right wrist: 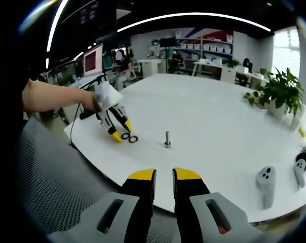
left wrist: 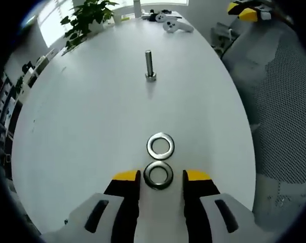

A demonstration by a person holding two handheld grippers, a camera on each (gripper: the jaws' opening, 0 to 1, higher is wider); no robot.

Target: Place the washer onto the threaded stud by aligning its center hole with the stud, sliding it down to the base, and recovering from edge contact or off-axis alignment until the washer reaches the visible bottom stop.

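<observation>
The threaded stud (left wrist: 150, 66) stands upright on its hex base in the middle of the white table (left wrist: 82, 126). Two steel washers lie flat in front of it, one touching the other. The far washer (left wrist: 160, 145) lies free. The near washer (left wrist: 158, 174) sits between the yellow-tipped fingers of my left gripper (left wrist: 161, 176), which is open, with a gap on each side. In the right gripper view, a hand holds the left gripper (right wrist: 120, 132) down at the washers (right wrist: 128, 136), left of the stud (right wrist: 167, 139). My right gripper (right wrist: 164, 177) hovers off the table edge, jaws slightly apart and holding nothing.
A potted plant (left wrist: 87, 17) and white controllers (left wrist: 173, 23) sit at the table's far end. A mesh chair (left wrist: 284, 111) stands along the right side of the table. Two controllers (right wrist: 265, 179) lie near the table edge, and office desks fill the background.
</observation>
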